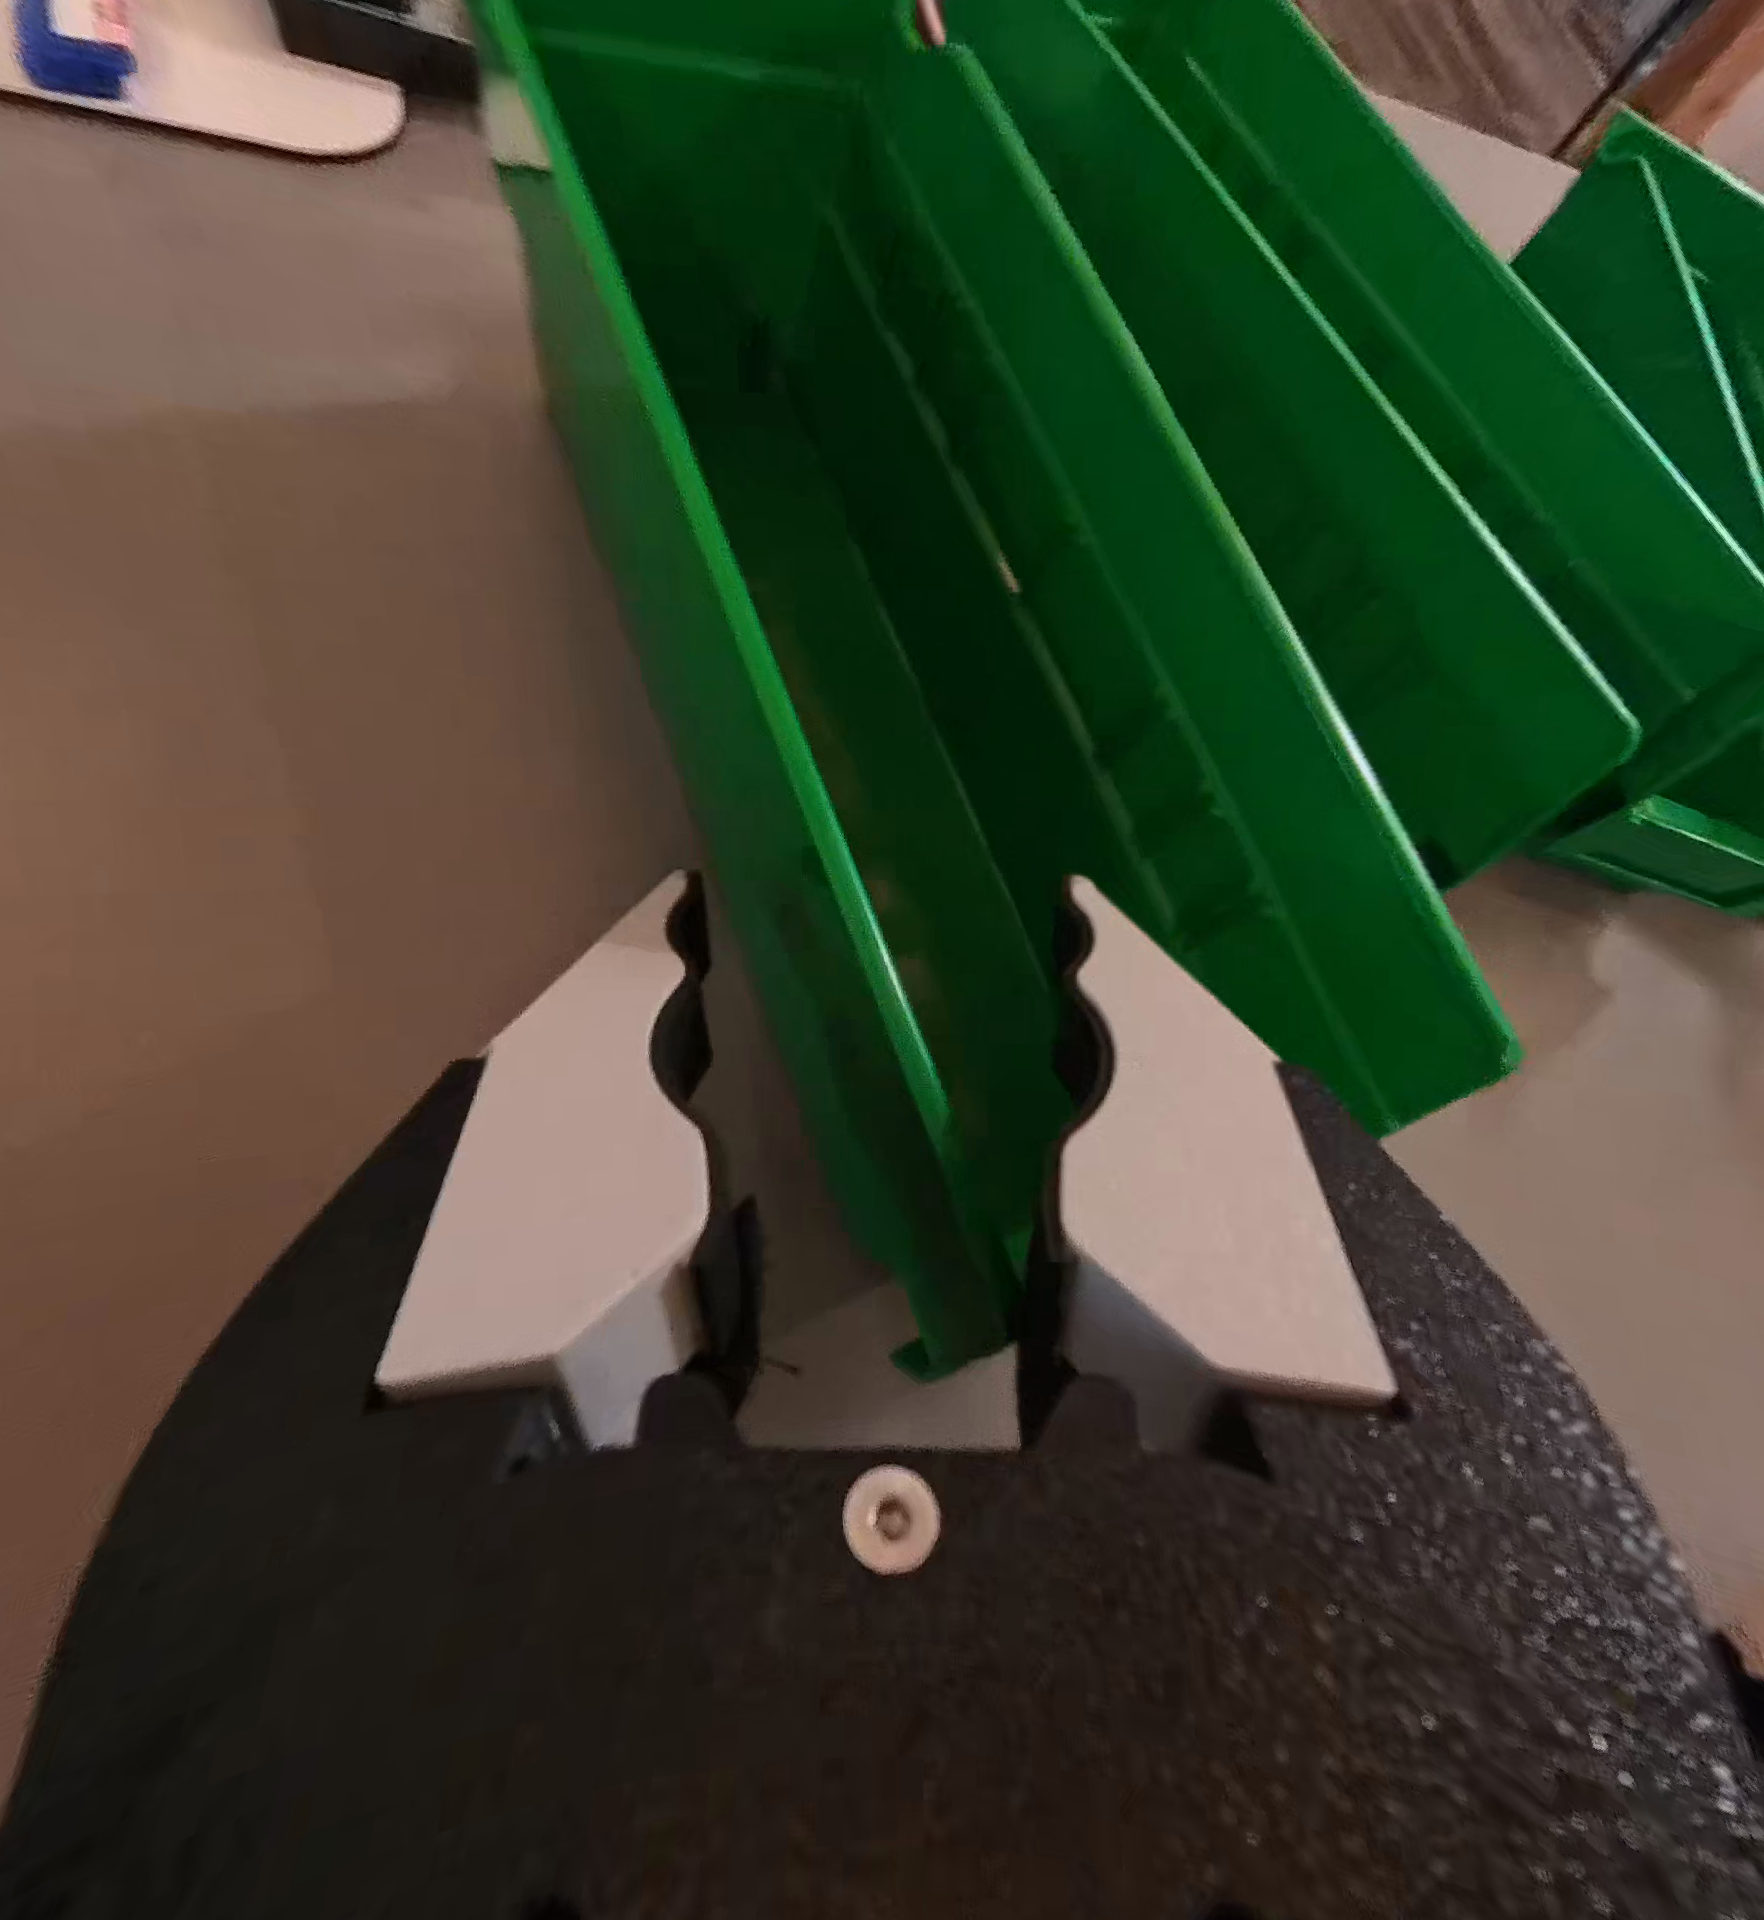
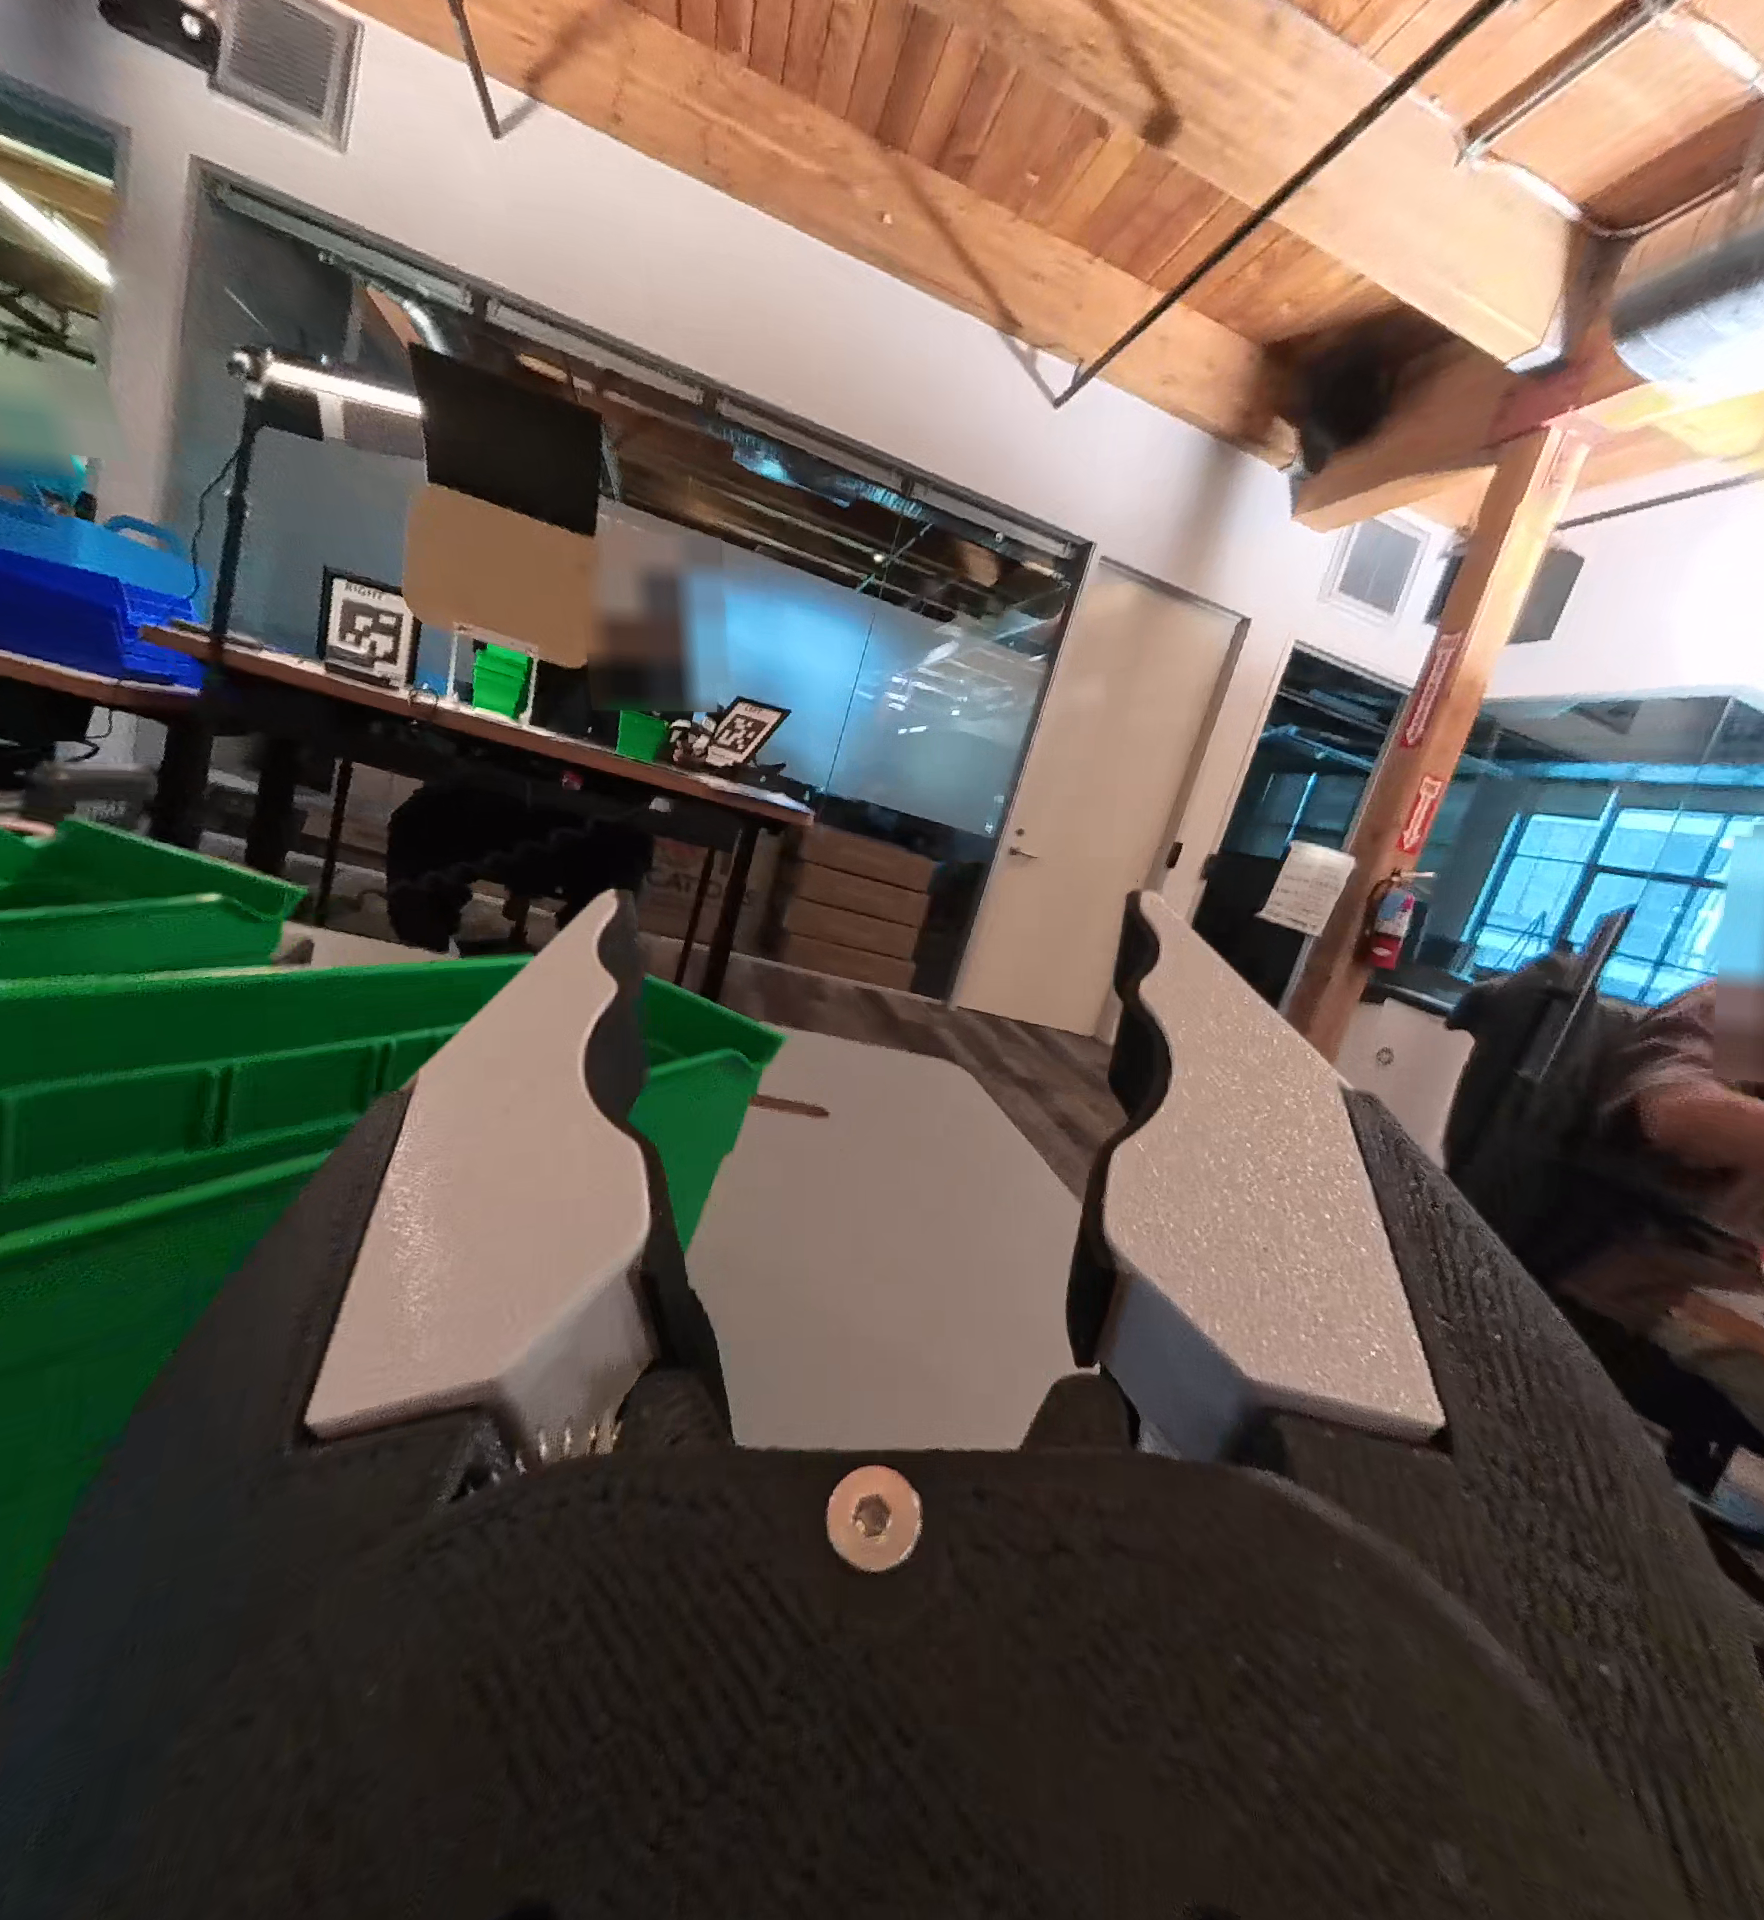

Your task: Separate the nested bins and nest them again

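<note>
On table (image 1: 234,623) | left hand-held gripper (image 1: 883,904) clamps green bin (image 1: 857,644) | right hand-held gripper (image 2: 873,925) agape

The left gripper (image 1: 883,1049) has the near wall of a bin (image 1: 857,582) between its fingers. More bins (image 1: 1709,499) lie far right on the table (image 1: 182,727). The right gripper (image 2: 873,1132) sits right of the bins.

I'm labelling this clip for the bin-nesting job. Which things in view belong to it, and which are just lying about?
Job:
- green bin, wall between the left gripper fingers
- second green bin behind it
- right gripper, open, empty

Lying about:
- blue trays
- marker boards
- fire extinguisher
</note>
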The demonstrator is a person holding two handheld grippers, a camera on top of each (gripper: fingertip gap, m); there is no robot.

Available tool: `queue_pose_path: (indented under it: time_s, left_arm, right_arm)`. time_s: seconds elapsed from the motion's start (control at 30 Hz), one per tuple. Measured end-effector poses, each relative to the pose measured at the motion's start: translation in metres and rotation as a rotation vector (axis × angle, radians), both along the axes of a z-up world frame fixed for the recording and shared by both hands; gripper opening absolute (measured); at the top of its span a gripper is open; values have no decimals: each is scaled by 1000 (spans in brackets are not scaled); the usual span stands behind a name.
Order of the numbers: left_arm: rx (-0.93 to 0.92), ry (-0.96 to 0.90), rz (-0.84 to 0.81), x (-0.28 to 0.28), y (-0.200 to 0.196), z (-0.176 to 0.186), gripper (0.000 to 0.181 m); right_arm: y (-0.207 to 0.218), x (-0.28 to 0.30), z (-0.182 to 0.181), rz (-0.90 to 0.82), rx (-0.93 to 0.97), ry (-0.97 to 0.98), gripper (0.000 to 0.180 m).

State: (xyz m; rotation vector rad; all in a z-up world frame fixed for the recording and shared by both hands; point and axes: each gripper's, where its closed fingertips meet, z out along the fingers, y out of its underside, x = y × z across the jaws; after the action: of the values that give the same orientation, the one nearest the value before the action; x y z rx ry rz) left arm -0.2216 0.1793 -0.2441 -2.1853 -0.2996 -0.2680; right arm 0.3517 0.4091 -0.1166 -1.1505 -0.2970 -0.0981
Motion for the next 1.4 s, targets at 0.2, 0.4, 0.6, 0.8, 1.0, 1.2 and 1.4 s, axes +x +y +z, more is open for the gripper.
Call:
queue_pose_path:
  time_s: [0.2, 0.4, 0.6, 0.8, 1.0, 1.2, 1.4]
  left_arm:
    - [41, 11, 92, -36, -10, 11, 4]
    - [34, 57, 177, -68, -26, 13, 3]
    - [14, 73, 251, -100, -43, 12, 2]
    - [312, -11, 357, -101, -50, 68, 92]
    - [230, -39, 265, -17, 10, 119, 135]
    - [35, 38, -90, 97, 130, 124, 159]
    - [-319, 68, -31, 100, 212, 76, 160]
  right_arm:
    - [8, 12, -13, 57, -79, 44, 88]
    - [3, 16, -14, 173, -155, 199, 88]
    - [7, 19, -23, 147, -230, 219, 86]
    - [11, 24, -28, 165, -272, 274, 87]
    - [11, 6, -37, 247, -332, 274, 88]
    - [10, -8, -47, 234, -345, 148, 88]
    - [9, -26, -55, 247, -370, 97, 88]
